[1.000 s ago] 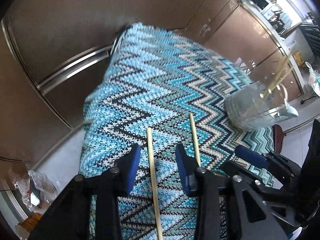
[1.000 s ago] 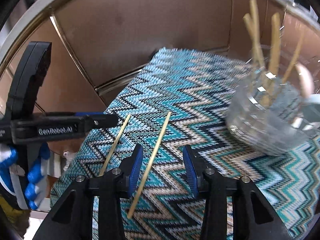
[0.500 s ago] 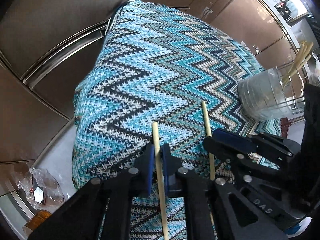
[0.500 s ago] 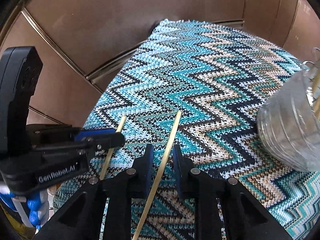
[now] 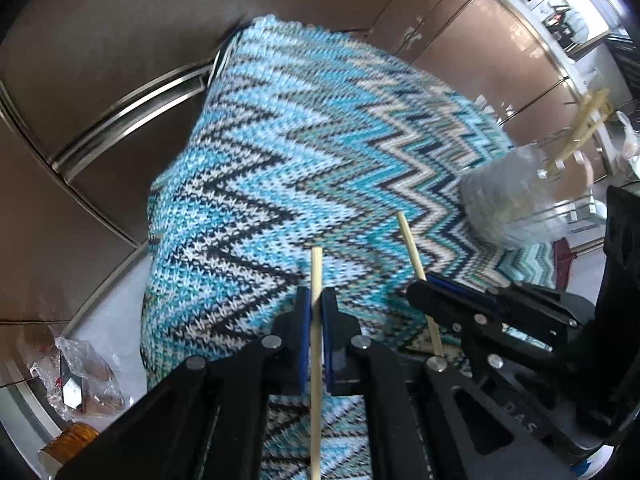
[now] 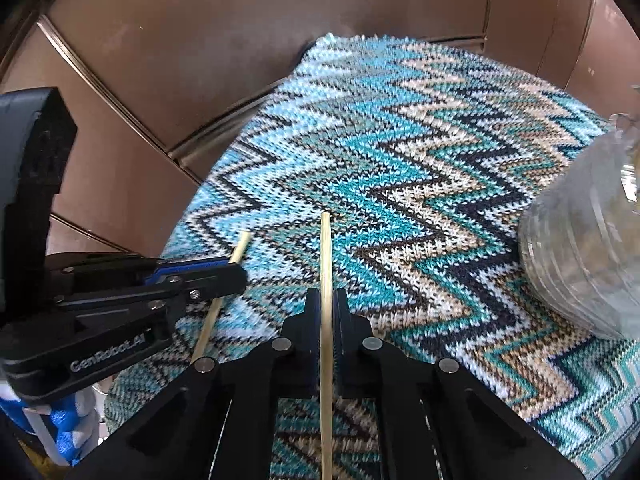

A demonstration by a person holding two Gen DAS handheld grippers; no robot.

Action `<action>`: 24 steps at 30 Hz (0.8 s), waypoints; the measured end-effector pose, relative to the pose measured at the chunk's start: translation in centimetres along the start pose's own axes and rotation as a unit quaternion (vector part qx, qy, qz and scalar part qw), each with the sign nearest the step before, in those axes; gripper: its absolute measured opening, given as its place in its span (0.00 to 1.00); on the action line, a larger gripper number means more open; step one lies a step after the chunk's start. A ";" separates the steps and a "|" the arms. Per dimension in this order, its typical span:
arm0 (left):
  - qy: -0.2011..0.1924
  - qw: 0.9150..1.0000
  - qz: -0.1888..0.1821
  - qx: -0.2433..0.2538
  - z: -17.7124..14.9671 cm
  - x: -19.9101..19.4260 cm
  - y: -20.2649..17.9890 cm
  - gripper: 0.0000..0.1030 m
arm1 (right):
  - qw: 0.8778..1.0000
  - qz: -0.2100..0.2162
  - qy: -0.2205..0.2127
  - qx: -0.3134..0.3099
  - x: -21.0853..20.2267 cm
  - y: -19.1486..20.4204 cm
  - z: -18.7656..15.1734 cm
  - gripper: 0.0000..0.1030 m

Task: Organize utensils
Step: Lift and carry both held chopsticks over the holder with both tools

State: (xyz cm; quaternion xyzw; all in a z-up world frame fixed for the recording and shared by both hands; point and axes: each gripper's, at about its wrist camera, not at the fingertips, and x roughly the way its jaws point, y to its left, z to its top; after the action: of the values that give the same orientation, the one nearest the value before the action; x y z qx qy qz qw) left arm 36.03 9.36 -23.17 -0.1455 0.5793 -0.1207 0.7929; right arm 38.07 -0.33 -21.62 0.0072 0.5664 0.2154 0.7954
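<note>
Left gripper (image 5: 316, 312): jaws have just been closing, now pinching left chopstick (image 5: 316, 360), blue pads (image 5: 305, 320) tight on the shaft. Its rear end is cut off by the frame bottom; tip points straight ahead past the jaws, over the zigzag knit cloth (image 5: 280, 140).

Right gripper (image 6: 326, 312): also just closed, clamped on right chopstick (image 6: 326, 264), long axis along the fingers, rear end cut off too.

Glass jar (image 6: 580, 260), ahead-right of the jaws, blurred; contents probably more chopsticks.
</note>
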 end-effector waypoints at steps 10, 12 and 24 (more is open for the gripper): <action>-0.107 0.993 -0.029 0.041 -3.0 -8.0 -4.4 0.05 | 0.988 0.039 -0.148 -0.022 -11.3 -0.1 -5.6 0.06; -0.121 0.991 -0.037 0.050 -3.5 -9.3 -5.3 0.05 | 0.983 0.037 -0.181 -0.023 -13.7 -0.6 -7.2 0.06; -0.253 0.957 -0.091 0.107 -3.8 -17.2 -14.8 0.05 | 0.924 0.013 -0.383 -0.008 -27.1 -4.6 -11.8 0.06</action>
State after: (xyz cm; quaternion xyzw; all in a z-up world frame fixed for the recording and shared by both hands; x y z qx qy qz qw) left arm 26.96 1.48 -3.62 -0.1371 0.3274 -0.2127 0.9104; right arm 21.78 -16.76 -2.65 0.0900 0.2166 0.2107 0.9490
